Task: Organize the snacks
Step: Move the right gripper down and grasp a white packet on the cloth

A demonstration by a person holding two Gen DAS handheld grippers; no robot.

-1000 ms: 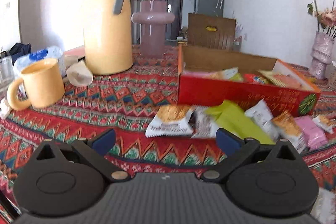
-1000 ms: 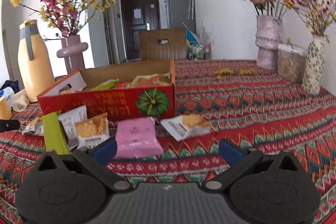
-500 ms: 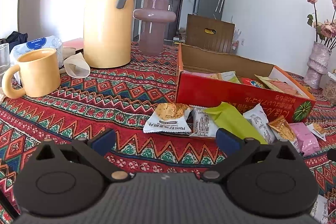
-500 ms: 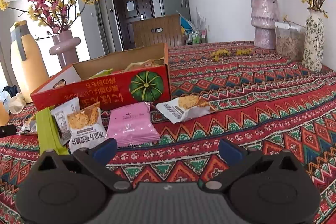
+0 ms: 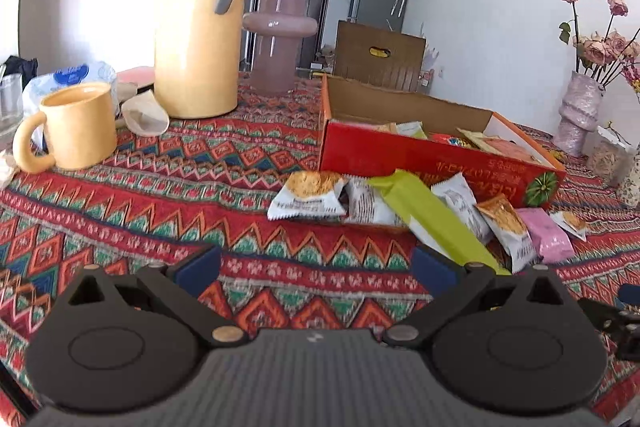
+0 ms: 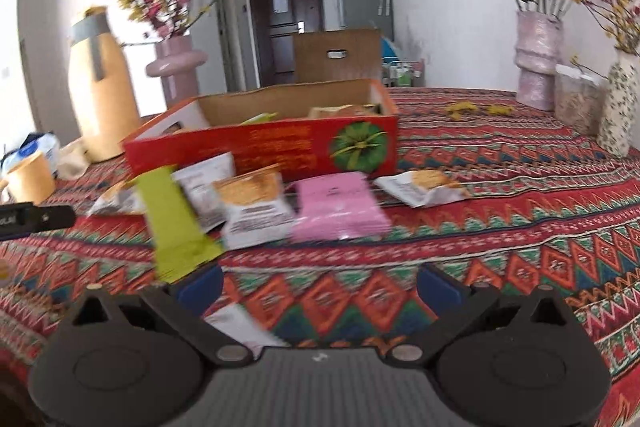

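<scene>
- I am looking at the pink packet [image 6: 340,205]. It looks light, soft and puffy, and the shiny wrap could slip, so I would pinch a flat sealed end.
- It is lying flat at 12 o'clock from my right claw [image 6: 320,281], just in front of the red box [image 6: 280,147].
- Both claws are staying wide and holding nothing; the left claw [image 5: 316,267] is facing the cracker packet [image 5: 308,195].

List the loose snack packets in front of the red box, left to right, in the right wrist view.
Green packet → white packet with a cracker picture → pink packet → white cracker packet lying apart at the right.
</scene>
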